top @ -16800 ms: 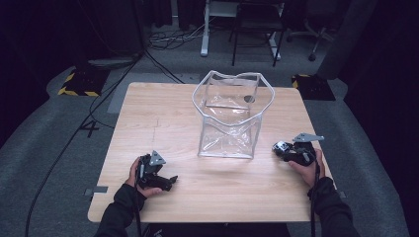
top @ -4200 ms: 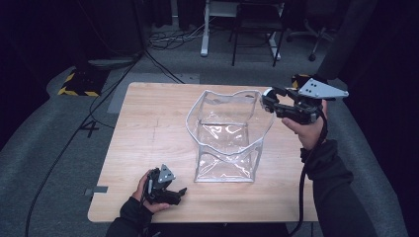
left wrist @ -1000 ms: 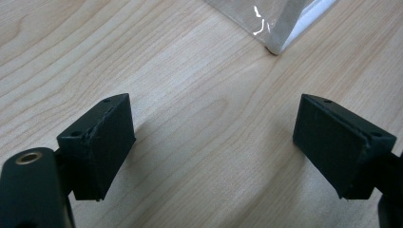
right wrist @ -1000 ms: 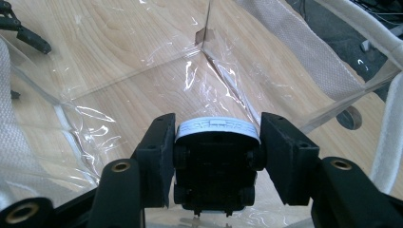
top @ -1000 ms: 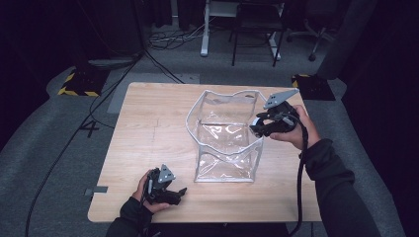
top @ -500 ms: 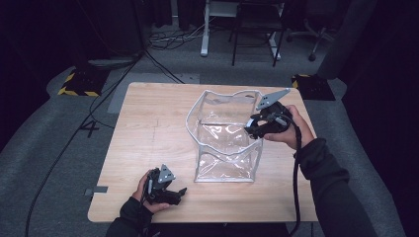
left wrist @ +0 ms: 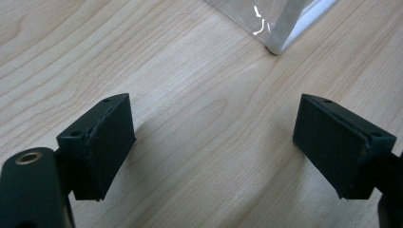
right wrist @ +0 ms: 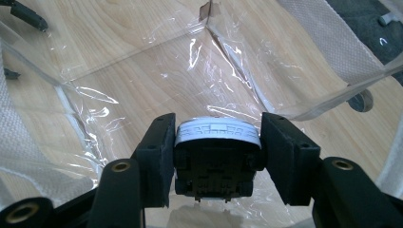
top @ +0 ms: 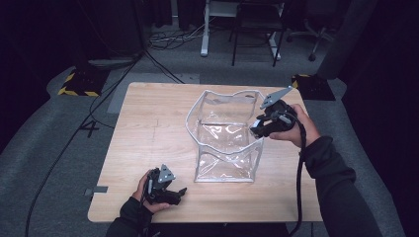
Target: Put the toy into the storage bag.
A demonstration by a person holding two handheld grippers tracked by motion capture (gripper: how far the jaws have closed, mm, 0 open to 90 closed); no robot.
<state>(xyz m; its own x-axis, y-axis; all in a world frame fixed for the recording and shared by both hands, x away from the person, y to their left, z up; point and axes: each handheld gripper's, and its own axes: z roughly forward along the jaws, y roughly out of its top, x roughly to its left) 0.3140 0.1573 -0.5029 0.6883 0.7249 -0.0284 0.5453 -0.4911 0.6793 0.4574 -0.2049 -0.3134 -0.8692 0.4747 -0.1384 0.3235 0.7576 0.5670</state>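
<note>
Right tool [right wrist: 216, 156] is clamped on a small dark block with a pale, ruled top [right wrist: 217, 134], pads pressing both its sides, and it hangs just inside the mouth of the clear plastic bag [top: 225, 143]. Looks like the drop-in step, so the thing to do well here is go lower before letting go: get the block down near the bag's floor, keep it level, and keep the pads clear of the soft white-trimmed rim [top: 191, 111], which would fold if nudged. Open the pads only a little, then lift straight up so nothing snags the film.

From the high view, the right tool [top: 258, 129] reaches in over the bag's right wall, hand [top: 296, 123] wrapped around its body, forearm coming in from the lower right, cable trailing down along the sleeve.

Left tool [left wrist: 214, 142] sits wide open, nothing between its pads, just bare worktop [left wrist: 190, 71] and the bag's near corner [left wrist: 278, 40] ahead. The left hand [top: 148, 190] rests near the front edge of the worktop [top: 148, 123], left of the bag.
</note>
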